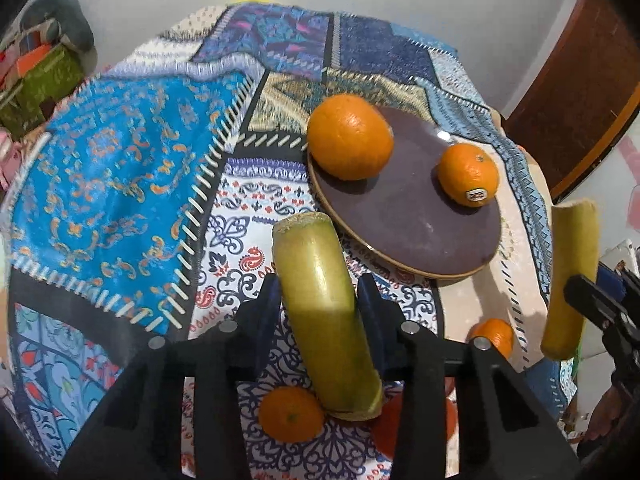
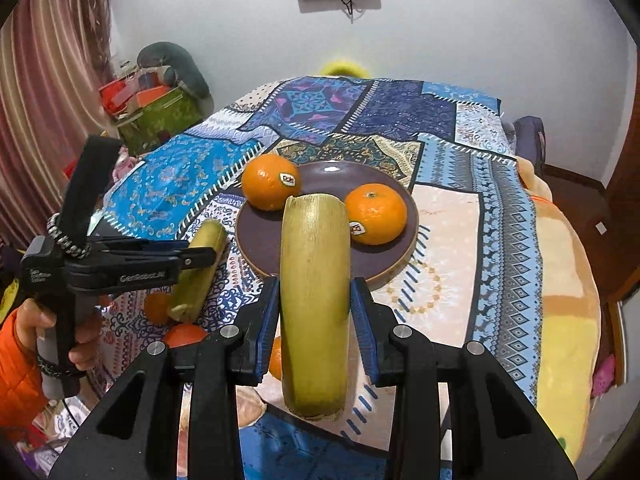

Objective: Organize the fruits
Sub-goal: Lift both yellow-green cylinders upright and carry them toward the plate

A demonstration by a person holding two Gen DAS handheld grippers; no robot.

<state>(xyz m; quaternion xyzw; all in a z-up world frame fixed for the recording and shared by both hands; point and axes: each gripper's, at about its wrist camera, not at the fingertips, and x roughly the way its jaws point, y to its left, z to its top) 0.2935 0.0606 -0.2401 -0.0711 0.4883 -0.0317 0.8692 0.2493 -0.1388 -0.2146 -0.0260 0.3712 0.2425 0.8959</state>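
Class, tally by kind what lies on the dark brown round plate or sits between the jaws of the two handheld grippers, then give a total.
Round oranges on the dark brown round plate: 2
Yellow-green cut cane sticks, one in each pair of jaws: 2
Total: 4

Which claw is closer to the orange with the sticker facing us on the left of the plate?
Left, I think. The left claw, gripping its green stalk, is just beside the plate below that orange. The right claw sits lower, by the plate's near rim.
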